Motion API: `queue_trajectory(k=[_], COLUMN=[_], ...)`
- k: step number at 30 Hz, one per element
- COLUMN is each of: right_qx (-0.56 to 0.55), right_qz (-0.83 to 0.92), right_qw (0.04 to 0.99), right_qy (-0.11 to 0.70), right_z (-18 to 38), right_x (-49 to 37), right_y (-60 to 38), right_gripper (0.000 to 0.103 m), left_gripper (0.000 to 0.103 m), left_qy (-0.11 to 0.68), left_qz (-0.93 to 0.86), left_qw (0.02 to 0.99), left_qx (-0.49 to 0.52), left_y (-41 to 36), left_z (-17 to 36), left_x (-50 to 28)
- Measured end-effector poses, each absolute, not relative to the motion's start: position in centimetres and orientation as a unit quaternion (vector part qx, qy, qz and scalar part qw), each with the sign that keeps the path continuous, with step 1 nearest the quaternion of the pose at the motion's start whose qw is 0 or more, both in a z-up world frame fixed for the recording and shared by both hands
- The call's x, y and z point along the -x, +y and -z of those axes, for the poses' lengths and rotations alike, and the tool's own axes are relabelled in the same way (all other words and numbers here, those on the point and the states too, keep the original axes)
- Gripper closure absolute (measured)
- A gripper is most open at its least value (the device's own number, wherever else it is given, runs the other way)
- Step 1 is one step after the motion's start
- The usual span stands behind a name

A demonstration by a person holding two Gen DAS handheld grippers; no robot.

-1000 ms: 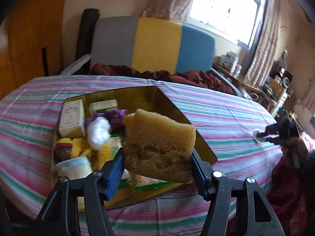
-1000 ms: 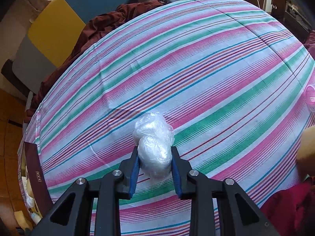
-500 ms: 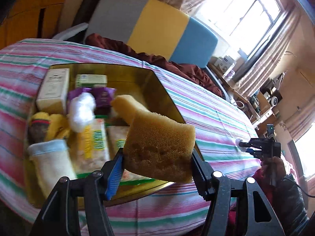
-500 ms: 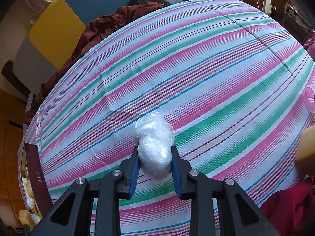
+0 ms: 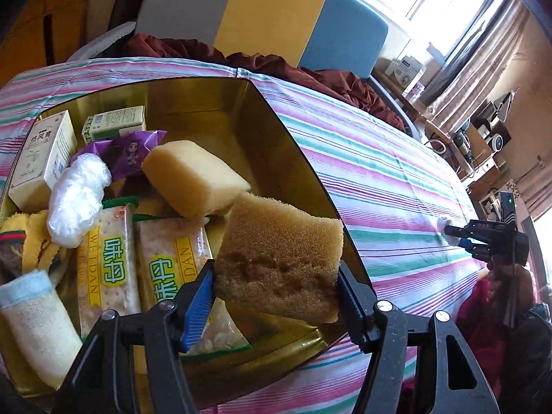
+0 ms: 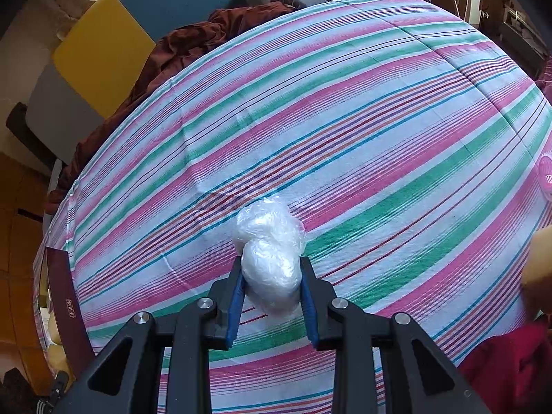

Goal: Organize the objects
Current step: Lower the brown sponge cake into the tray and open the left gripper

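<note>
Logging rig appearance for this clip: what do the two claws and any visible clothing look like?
Both claws, left claw and right claw, are matte black plastic with angular cut-out frames, silver screw heads and ribbed blue pads. A dark red sleeve shows at the lower right.

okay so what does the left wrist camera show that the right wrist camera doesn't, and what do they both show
Only the left wrist view: the left gripper, its jaws opening with the brown sponge between them above the gold box, and the box's contents, such as a pale sponge and cracker packs.

Only the right wrist view: the right gripper up close, shut on a plastic-wrapped bundle, and a pink item at the edge.

Both: the striped tablecloth and the grey, yellow and blue chair.
</note>
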State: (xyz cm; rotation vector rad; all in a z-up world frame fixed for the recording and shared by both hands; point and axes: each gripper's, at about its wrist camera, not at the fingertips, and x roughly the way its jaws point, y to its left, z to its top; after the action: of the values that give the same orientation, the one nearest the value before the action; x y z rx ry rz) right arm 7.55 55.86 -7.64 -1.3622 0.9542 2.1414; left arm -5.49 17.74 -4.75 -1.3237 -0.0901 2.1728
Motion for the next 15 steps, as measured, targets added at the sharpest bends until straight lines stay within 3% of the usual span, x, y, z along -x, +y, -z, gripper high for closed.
queue_trajectory(k=[15], right_qx=[0.493], right_qz=[-0.771], right_qw=[0.212], right_qy=[0.343], right_z=[7.5], right_x=[-8.4], right_y=[55.6], right_gripper=[0.074], left_gripper=[0.024], left_qy=[-0.002], left_qz=[-0.814], left_qw=[0.298], left_qx=[0.498], left_y=[18.4], left_z=[6.0], left_x=[4.9])
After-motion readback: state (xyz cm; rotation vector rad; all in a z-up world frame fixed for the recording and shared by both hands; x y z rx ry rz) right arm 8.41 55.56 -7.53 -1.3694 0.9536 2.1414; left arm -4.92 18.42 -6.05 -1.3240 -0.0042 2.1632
